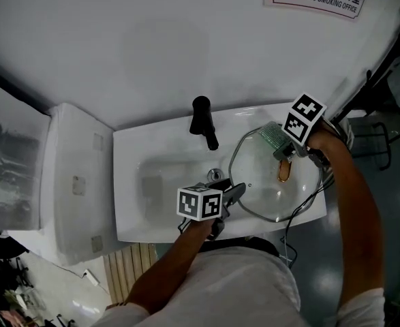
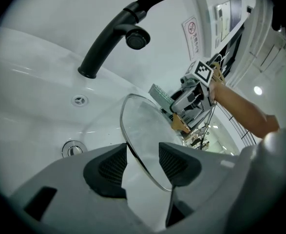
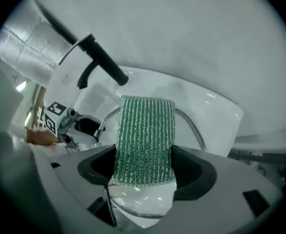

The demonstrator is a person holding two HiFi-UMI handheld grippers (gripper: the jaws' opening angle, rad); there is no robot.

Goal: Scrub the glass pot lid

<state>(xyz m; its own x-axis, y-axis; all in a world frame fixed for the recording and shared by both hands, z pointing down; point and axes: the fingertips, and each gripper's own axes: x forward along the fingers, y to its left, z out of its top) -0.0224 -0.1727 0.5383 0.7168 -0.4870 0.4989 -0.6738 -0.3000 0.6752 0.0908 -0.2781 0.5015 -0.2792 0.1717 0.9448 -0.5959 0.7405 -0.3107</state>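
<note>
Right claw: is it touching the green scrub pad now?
Touching. In the right gripper view, the right claw is closed on the green scrub pad, with one jaw pressing on each side of it.

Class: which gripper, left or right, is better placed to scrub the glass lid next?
Right. The right gripper grips the green scouring pad at the glass pot lid; the left gripper holds its rim.

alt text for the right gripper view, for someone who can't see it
The jaws of the right gripper pinch a green scrub pad over the glass lid, with a white sink and black faucet behind.
</note>
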